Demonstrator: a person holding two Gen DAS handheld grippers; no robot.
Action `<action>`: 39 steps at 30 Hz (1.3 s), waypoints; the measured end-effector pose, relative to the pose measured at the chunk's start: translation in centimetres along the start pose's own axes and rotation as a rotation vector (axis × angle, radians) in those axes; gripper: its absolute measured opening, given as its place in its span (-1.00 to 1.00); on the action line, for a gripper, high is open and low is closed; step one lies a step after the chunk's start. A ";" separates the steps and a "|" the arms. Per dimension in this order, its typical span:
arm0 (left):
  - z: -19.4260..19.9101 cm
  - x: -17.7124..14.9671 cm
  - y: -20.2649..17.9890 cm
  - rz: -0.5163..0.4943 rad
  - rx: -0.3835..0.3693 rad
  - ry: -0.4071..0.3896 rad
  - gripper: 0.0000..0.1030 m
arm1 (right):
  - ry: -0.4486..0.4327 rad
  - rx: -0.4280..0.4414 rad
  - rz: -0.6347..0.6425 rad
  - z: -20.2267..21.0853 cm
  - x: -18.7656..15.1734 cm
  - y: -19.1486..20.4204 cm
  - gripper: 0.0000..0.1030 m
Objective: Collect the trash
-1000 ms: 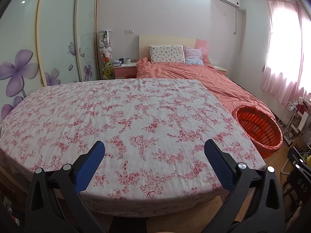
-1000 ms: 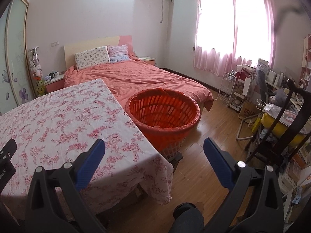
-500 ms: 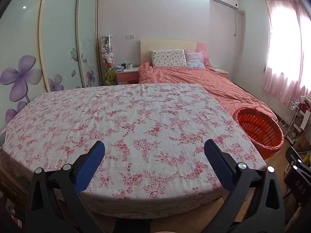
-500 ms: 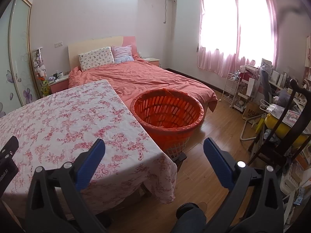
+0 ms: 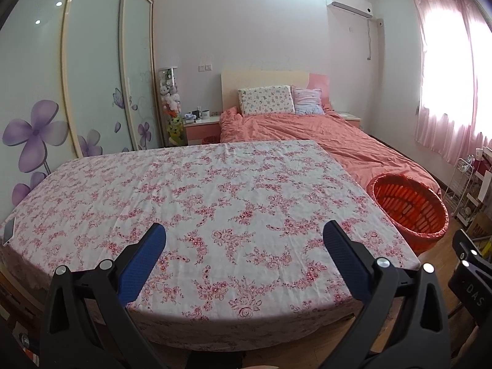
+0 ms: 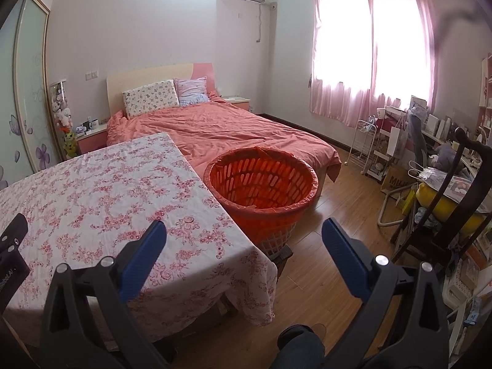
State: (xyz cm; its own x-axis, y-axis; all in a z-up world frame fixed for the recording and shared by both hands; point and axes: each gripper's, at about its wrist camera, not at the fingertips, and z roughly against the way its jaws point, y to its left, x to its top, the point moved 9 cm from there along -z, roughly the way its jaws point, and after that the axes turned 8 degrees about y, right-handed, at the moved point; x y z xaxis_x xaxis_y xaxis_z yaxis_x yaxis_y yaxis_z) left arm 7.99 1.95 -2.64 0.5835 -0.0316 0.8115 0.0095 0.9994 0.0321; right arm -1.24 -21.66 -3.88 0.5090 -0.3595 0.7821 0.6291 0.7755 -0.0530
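Observation:
An orange basket (image 6: 261,187) lined with an orange bag stands on the floor by the table's right corner; it also shows in the left wrist view as the orange basket (image 5: 409,206). I see no trash on the table (image 5: 215,190), which wears a pink floral cloth. My left gripper (image 5: 244,240) hovers open above the table's near edge, nothing between its blue pads. My right gripper (image 6: 244,236) hangs open over the table corner and floor, short of the basket, also empty. The table (image 6: 92,190) fills the left of the right wrist view.
A bed with an orange cover (image 6: 233,129) lies behind the table and basket. A dark chair (image 6: 455,203), a white cart (image 6: 366,150) and a cluttered desk crowd the right wall. A phone-like object (image 5: 8,230) lies at the table's far left edge. A wardrobe (image 5: 92,77) lines the left.
Both grippers have pulled back and tilted up a little, so the table and basket sit lower and farther in view. Both stay open and empty.

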 end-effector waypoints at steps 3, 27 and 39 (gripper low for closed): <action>0.2 0.1 -0.1 -0.004 -0.002 -0.007 0.96 | 0.000 0.000 0.001 0.0 0.0 0.0 0.92; 0.1 0.0 -0.6 -0.007 -0.014 0.001 0.96 | -0.002 0.001 0.000 0.1 0.0 0.0 0.92; 0.0 0.0 -0.7 -0.006 -0.015 0.003 0.96 | -0.002 0.001 0.000 0.2 -0.1 0.0 0.92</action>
State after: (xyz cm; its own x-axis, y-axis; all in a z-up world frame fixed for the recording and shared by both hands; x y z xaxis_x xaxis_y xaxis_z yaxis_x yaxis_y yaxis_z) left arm 8.01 1.23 -2.68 0.5861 -0.0375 0.8094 0.0254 0.9993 0.0279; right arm -1.37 -21.53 -3.82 0.5079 -0.3588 0.7831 0.6289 0.7757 -0.0524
